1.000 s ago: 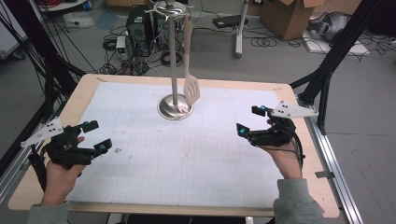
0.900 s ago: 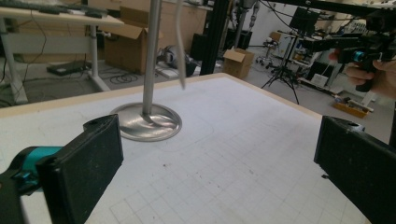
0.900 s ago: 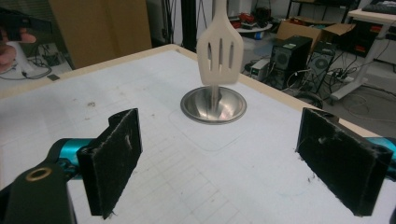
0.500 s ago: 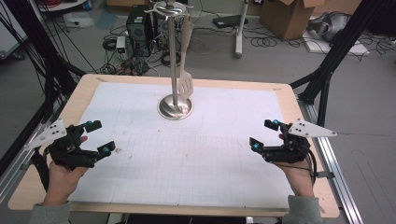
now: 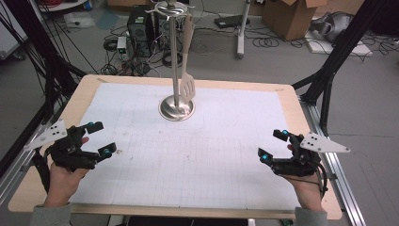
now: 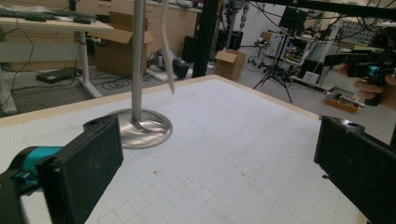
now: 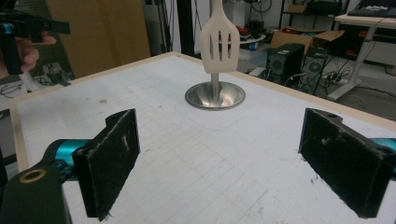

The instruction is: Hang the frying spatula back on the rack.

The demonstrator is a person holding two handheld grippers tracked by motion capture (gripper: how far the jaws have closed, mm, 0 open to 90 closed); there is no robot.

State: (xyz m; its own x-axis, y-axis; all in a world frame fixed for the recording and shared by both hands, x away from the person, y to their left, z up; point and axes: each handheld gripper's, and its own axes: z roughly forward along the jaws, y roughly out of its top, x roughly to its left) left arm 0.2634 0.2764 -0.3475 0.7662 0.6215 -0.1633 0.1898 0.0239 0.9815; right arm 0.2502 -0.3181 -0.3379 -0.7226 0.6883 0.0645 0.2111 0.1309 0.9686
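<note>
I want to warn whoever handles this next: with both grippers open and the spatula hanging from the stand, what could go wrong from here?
1. The cream slotted spatula hangs freely from the tall metal stand, so a nudge may set it swinging or unhook it.
2. That stand rests on a small round base; a sideways push high up could tip it.
3. The left gripper and right gripper sit near the table's side edges, where their cables might snag.

Black grippers: left gripper (image 5: 96, 139), right gripper (image 5: 273, 144); teal accents, grey triangular plates, grey sleeves.
</note>
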